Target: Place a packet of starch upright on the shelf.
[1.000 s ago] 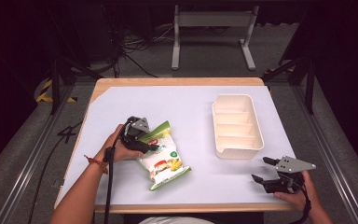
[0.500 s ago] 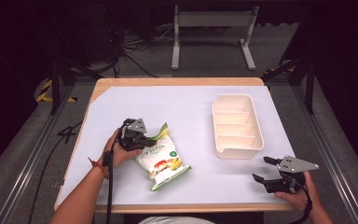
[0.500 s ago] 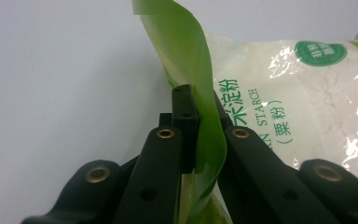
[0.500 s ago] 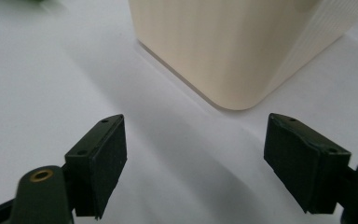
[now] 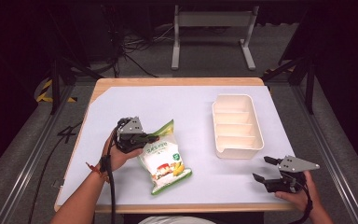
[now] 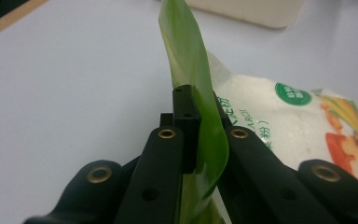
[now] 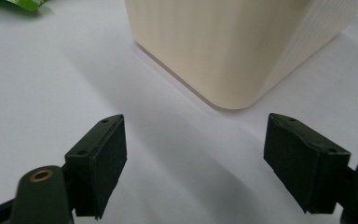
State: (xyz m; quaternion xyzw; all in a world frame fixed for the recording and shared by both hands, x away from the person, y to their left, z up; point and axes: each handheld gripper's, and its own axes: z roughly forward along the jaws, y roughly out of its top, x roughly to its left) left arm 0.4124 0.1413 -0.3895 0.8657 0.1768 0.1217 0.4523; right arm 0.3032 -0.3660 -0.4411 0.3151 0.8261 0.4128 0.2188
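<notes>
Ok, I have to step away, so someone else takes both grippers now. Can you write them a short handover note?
Left hand-held gripper: shut on the green top edge of the snack bag, which lies at the table's near left.
Right hand-held gripper: open, holding nothing, near the tray's corner.
Tray: four compartments, none with anything in it.
Done: bag gripped.
Left: probably carry the bag to the tray.

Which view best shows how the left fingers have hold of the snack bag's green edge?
The left gripper view: its fingers are pinched shut on the snack bag's green top edge, seen close up. The high view shows the left gripper at the bag's upper corner, too small for contact. The right gripper view catches a green scrap top left.
</notes>
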